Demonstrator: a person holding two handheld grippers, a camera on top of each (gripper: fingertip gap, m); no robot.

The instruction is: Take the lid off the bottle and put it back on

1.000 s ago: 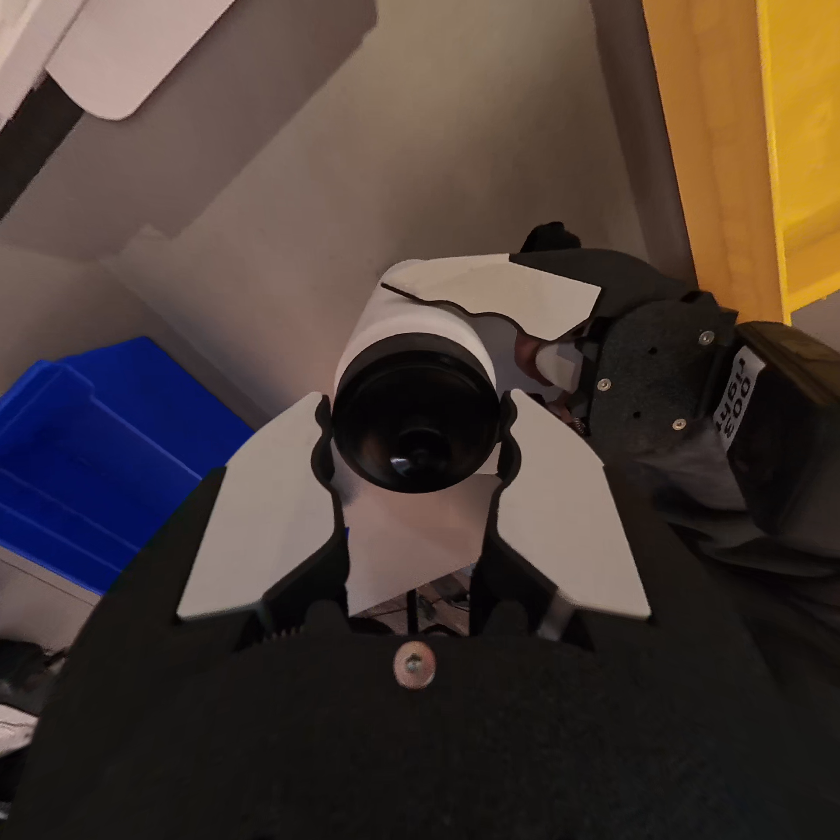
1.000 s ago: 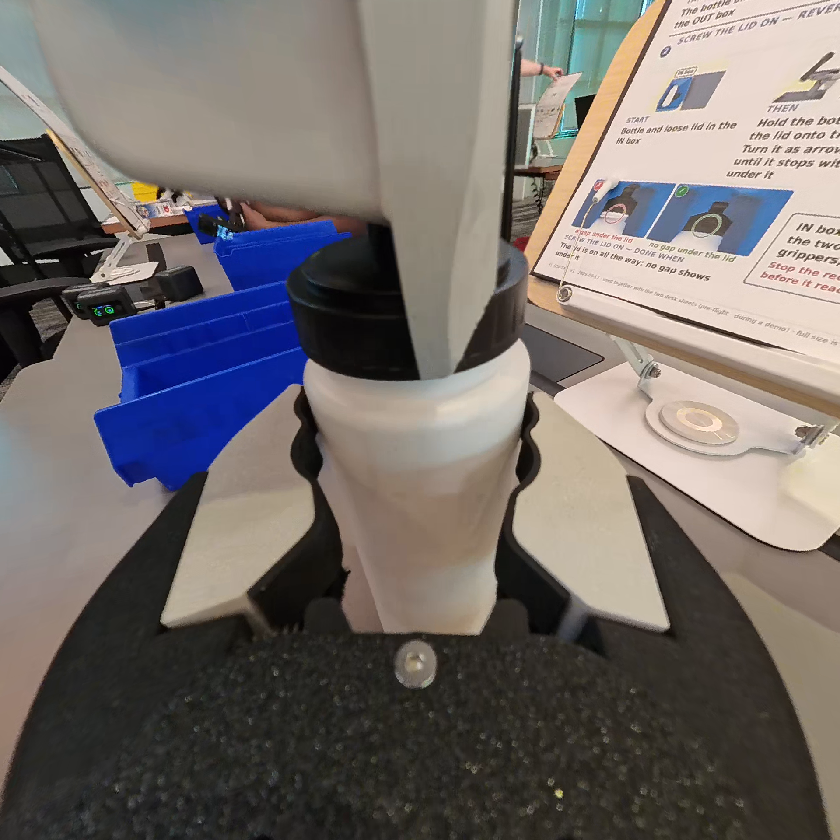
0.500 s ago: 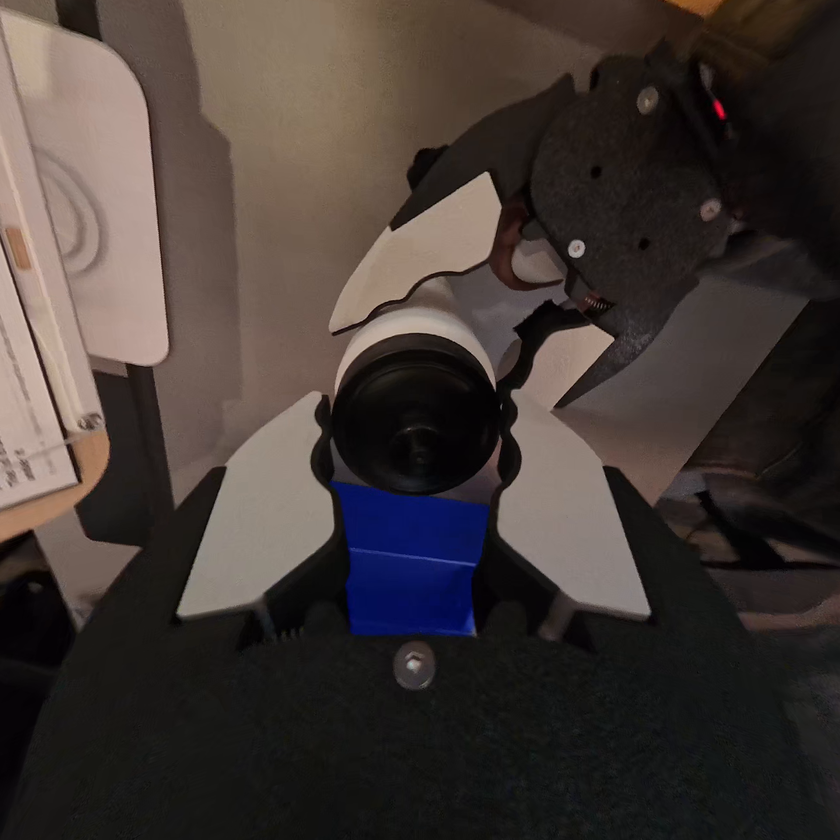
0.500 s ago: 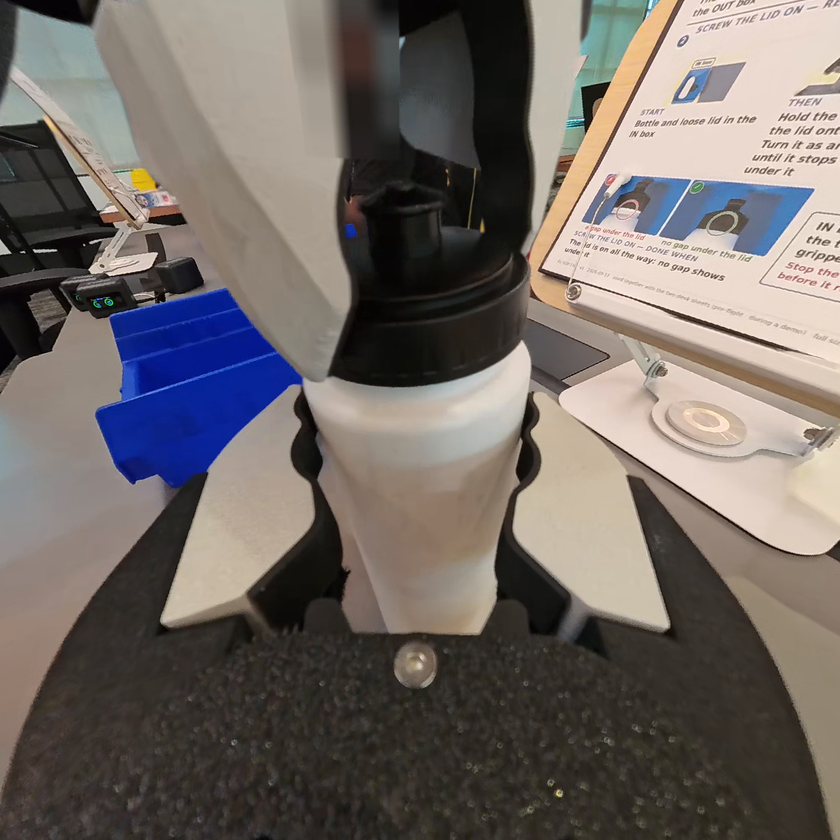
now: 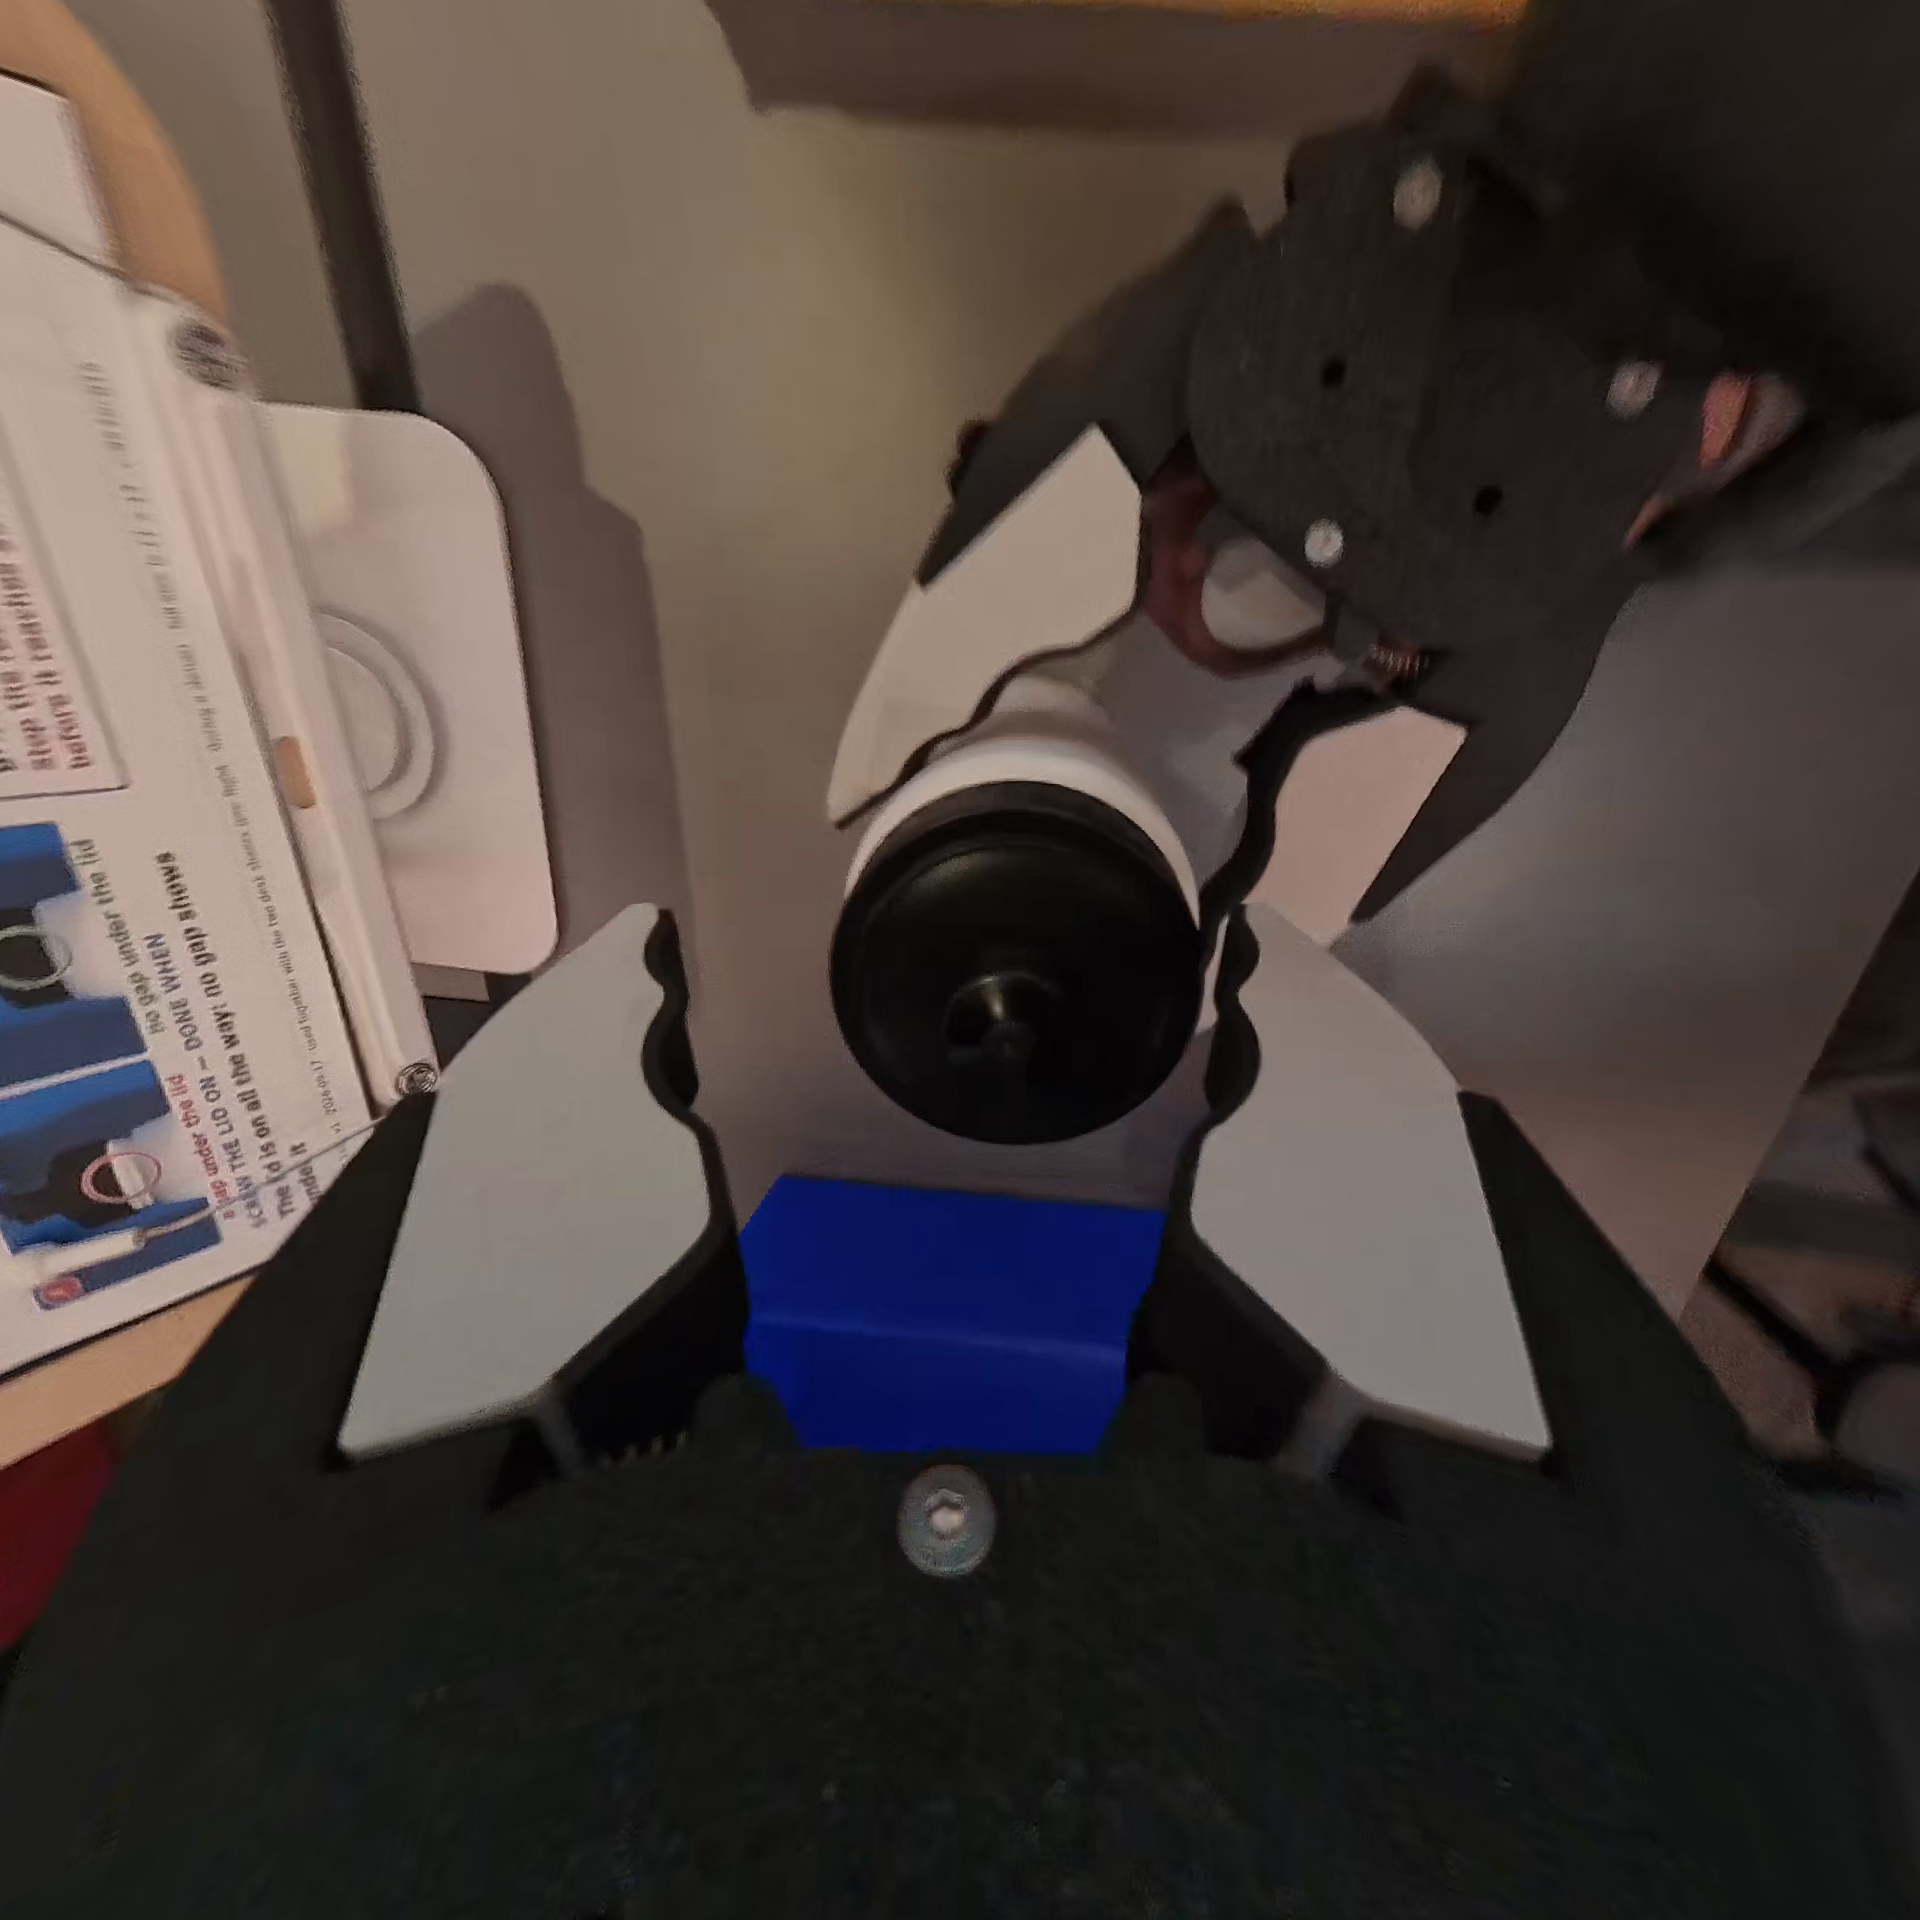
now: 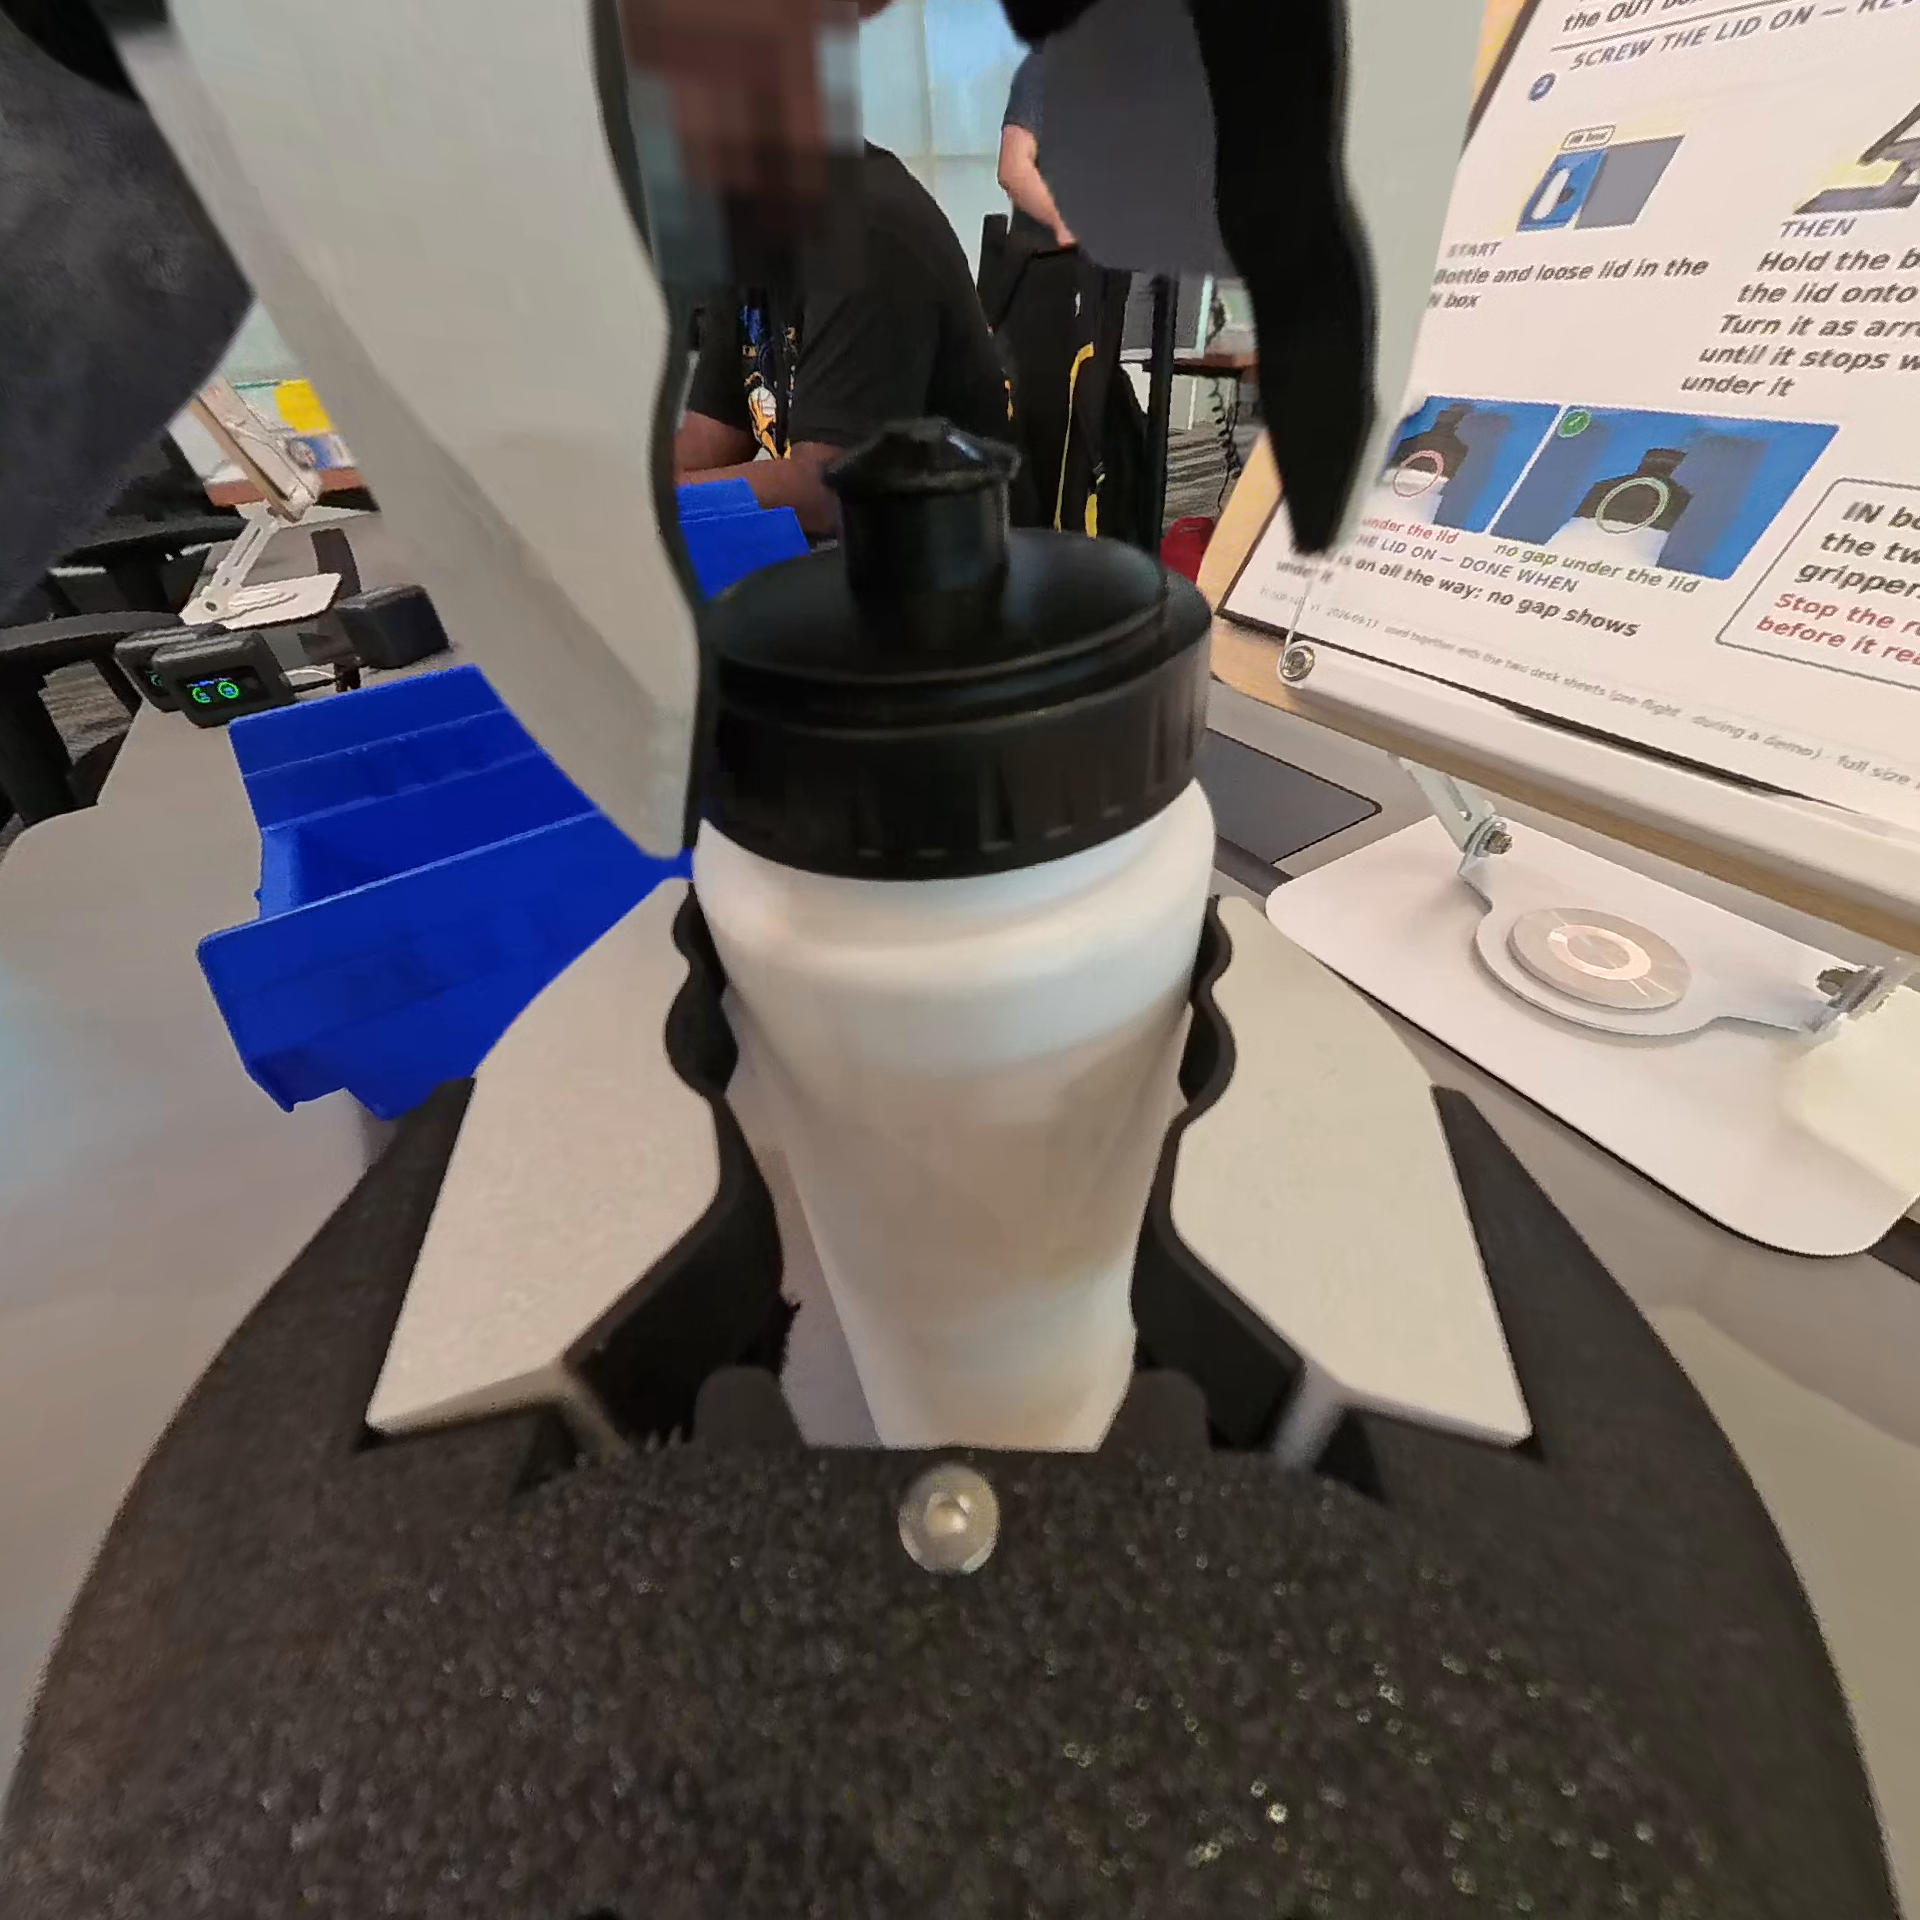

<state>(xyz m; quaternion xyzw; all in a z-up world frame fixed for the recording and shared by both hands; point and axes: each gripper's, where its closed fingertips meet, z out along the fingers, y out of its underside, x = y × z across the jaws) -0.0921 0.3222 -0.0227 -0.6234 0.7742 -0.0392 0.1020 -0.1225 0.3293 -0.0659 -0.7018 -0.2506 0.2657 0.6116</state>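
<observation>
A white bottle point(image 6: 956, 1091) with a black lid point(image 6: 956, 727) stands upright in my right gripper point(image 6: 951, 935), whose pads press on its body. The lid sits on the bottle's neck. In the left wrist view I look down on the lid point(image 5: 1013, 987) from above. My left gripper point(image 5: 945, 935) is open around it, with a clear gap between the left pad point(image 5: 665, 997) and the lid. The right pad stands close beside the lid's edge. In the right wrist view the left gripper's fingers point(image 6: 468, 416) hang on either side of the lid.
A blue bin point(image 6: 416, 883) lies on the grey table left of the bottle. An instruction sheet point(image 6: 1714, 416) on a white stand point(image 6: 1558, 1039) is at the right. A person in a black shirt point(image 6: 862, 343) sits behind. Small black devices point(image 6: 208, 681) lie at far left.
My left gripper was shut on the lid and turned with it; now its jaws have opened off the lid. The right gripper keeps its hold on the bottle.
</observation>
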